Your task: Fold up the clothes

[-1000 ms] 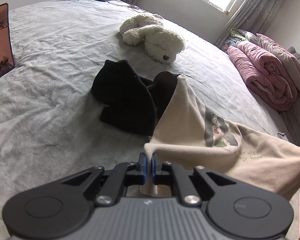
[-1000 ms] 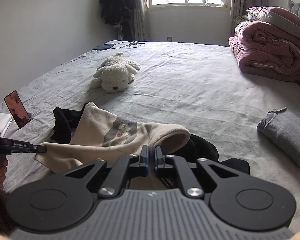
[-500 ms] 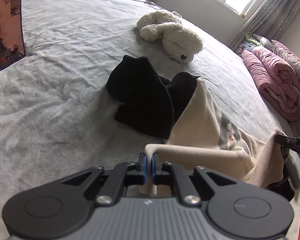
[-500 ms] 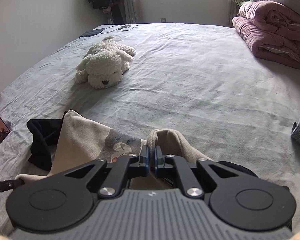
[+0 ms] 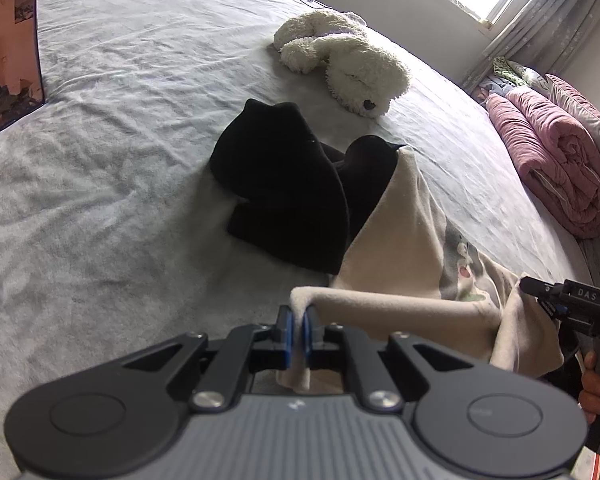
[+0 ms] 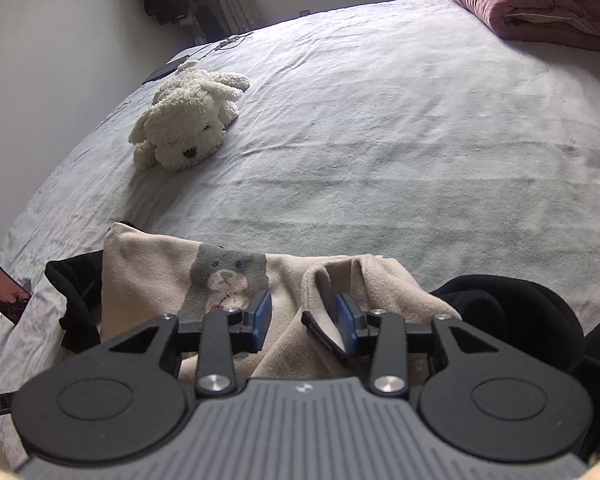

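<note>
Fabric of the beige sweatshirt (image 5: 396,240) sits pinched in my left gripper (image 5: 296,334) at lower centre. My right gripper (image 6: 302,316) has just been opening, cloth loose between its jaws.

On the bed (image 6: 380,140), the top (image 6: 148,280) lies nearest, over dark clothes (image 5: 284,184); the plush dog (image 6: 184,124) lies farther, quilt (image 6: 540,4) far right.

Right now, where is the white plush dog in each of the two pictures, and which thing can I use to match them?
Left wrist view: the white plush dog lies in the upper middle, beyond the black garment.
Right wrist view: the dog lies in the upper left, on the grey bedsheet.
Shared landmark: the rolled pink quilt, at the right edge in the left view and in the top right corner in the right view.
</note>
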### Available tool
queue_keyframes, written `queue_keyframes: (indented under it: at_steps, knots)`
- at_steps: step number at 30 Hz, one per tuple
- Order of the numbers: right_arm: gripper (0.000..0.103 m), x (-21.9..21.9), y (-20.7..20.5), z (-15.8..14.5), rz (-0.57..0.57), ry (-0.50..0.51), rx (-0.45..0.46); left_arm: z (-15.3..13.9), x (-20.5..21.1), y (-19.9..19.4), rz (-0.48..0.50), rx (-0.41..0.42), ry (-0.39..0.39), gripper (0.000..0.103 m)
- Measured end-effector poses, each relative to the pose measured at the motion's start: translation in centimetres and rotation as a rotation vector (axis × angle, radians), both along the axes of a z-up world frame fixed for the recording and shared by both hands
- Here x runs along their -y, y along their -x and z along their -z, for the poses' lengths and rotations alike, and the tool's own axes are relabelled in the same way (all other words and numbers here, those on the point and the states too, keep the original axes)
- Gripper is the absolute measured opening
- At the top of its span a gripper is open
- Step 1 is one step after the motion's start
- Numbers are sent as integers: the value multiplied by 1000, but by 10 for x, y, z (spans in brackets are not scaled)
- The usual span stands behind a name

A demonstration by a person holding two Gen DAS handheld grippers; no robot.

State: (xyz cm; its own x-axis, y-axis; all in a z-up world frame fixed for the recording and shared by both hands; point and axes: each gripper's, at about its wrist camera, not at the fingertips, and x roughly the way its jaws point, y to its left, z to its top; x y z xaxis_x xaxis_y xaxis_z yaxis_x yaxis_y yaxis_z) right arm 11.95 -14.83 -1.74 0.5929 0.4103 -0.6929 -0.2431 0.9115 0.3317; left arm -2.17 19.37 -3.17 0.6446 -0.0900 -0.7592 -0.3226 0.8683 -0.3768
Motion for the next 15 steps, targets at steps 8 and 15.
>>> queue_keyframes:
  at_steps: [8,15]
  knots:
    - [40,28,32,-6,-18,-13,43,4,-1,-3,-4,-22,8,6]
    - [40,31,48,8,-30,66,51,12,-1,-7,-11,-57,-2,6]
